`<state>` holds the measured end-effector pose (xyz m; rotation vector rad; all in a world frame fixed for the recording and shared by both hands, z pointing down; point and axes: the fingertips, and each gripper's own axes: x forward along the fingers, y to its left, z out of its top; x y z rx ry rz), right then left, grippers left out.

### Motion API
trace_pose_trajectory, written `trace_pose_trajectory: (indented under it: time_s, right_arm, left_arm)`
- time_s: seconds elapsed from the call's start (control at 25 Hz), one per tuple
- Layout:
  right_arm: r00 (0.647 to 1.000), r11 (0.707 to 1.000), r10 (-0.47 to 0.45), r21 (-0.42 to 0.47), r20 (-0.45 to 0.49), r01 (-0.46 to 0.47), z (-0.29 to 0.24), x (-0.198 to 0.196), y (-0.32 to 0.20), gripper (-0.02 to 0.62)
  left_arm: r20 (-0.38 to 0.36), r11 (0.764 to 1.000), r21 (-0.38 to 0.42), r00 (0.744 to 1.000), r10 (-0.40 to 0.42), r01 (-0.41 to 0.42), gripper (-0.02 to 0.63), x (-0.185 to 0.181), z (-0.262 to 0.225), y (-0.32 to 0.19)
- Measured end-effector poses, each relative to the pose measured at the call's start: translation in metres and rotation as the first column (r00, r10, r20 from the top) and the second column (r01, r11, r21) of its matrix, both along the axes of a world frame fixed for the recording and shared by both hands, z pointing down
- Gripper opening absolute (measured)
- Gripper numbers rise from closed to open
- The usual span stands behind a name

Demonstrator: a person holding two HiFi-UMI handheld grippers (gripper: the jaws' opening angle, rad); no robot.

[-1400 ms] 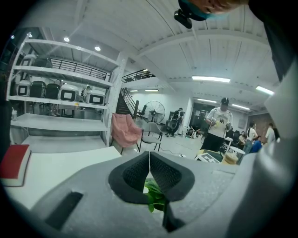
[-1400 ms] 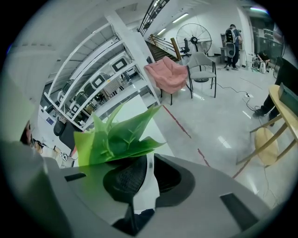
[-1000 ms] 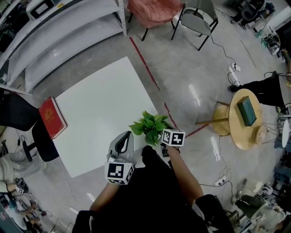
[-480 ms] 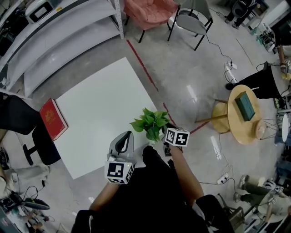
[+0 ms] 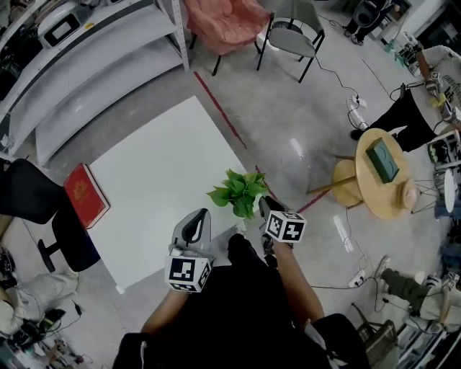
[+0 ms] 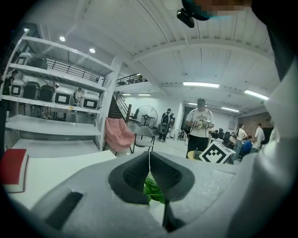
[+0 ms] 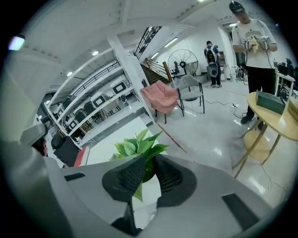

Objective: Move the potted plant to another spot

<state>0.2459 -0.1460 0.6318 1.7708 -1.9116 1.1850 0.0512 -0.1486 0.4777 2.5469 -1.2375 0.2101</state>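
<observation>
The potted plant (image 5: 238, 193), a bunch of green leaves over a small white pot, hangs above the near right corner of the white table (image 5: 144, 180). My right gripper (image 5: 256, 209) is shut on it. In the right gripper view the leaves (image 7: 138, 145) rise just past the pads, and the jaws of my right gripper (image 7: 150, 169) have eased slightly wider during the last second with the plant still between them. My left gripper (image 5: 199, 216) hovers to the plant's left, shut and empty. Through my left gripper (image 6: 149, 168) a bit of leaf (image 6: 152, 189) shows behind.
A red book (image 5: 86, 196) lies at the table's left edge, with a black chair (image 5: 36, 202) beside it. Grey shelving (image 5: 86, 58) stands behind. A round wooden table (image 5: 403, 205) carrying a green box (image 5: 380, 160) is to the right. A pink chair (image 5: 223, 21), a grey chair (image 5: 292, 36) and people stand further off.
My right gripper has risen with the plant, and its marker cube now looks larger and sits further right. The left gripper has hardly shifted.
</observation>
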Motion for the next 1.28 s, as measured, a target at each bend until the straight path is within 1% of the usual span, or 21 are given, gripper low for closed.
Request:
trace_pose_trajectory:
  time_s: [0.28,0.44,0.56,0.76,0.92,1.04,1.28]
  right_arm:
    - [1.000,0.994,0.019,0.104,-0.004,-0.018,-0.044,-0.021,0.016,0.049]
    - [0.999,0.983,0.024,0.181,-0.027,-0.018,-0.070,-0.035,0.026,0.046]
    - [0.998,0.969,0.030,0.246,-0.054,-0.016,-0.090,-0.045,0.034,0.031]
    - [0.997,0.938,0.041,0.345,-0.062,-0.018,-0.122,-0.063,0.050,0.017]
    - [0.993,0.908,0.026,0.418,-0.111,0.023,-0.148,-0.079,0.063,0.012]
    - [0.992,0.895,0.010,0.443,-0.130,0.049,-0.158,-0.088,0.072,0.012]
    - [0.990,0.899,-0.002,0.433,-0.143,0.065,-0.155,-0.091,0.074,0.012]
  left_arm:
    - [-0.010,0.999,0.028,0.999,0.035,-0.035,0.020,-0.008,-0.008,0.010]
    - [-0.014,0.998,0.038,0.999,0.048,-0.047,0.020,-0.014,-0.012,0.016]
    - [-0.019,0.998,0.038,0.998,0.054,-0.053,0.020,-0.019,-0.013,0.020]
    - [-0.025,0.997,0.033,0.997,0.072,-0.071,0.020,-0.019,-0.014,0.028]
    - [-0.027,0.996,0.040,0.996,0.083,-0.082,0.020,-0.021,-0.016,0.030]
    - [-0.021,0.996,0.038,0.996,0.082,-0.081,0.020,-0.022,-0.015,0.032]
    - [-0.021,0.997,0.034,0.997,0.077,-0.076,0.020,-0.022,-0.013,0.031]
